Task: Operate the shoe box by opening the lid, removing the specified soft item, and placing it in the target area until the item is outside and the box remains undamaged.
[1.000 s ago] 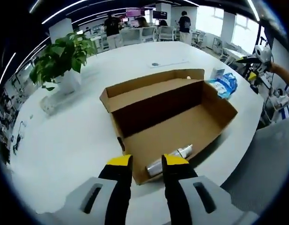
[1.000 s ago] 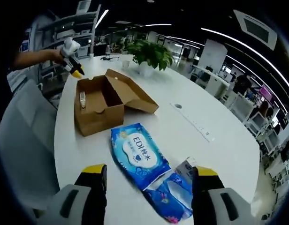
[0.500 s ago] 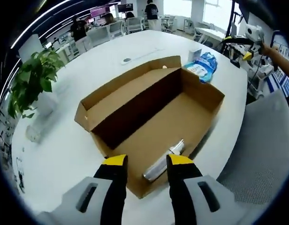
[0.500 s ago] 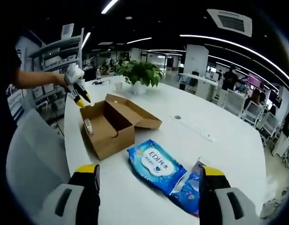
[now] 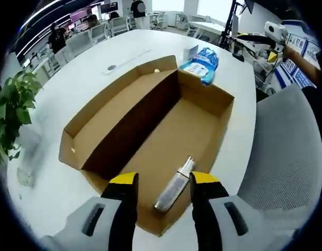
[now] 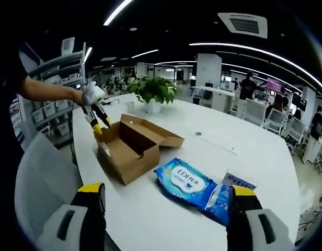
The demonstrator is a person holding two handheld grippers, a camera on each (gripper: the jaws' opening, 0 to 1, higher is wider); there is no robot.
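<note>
The left hand-held gripper (image 5: pixel 157 183), jaws apart, is hanging over the bottle (image 5: pixel 174 186) in the open shoe box (image 5: pixel 150 125), low in the frame. Next, closing on it. The right hand-held gripper (image 6: pixel 164 192) is waiting wide apart.

Left gripper view close above the open shoe box (image 5: pixel 150 125), looking down, right gripper view farther off, both sharing it (image 6: pixel 132 146)
</note>
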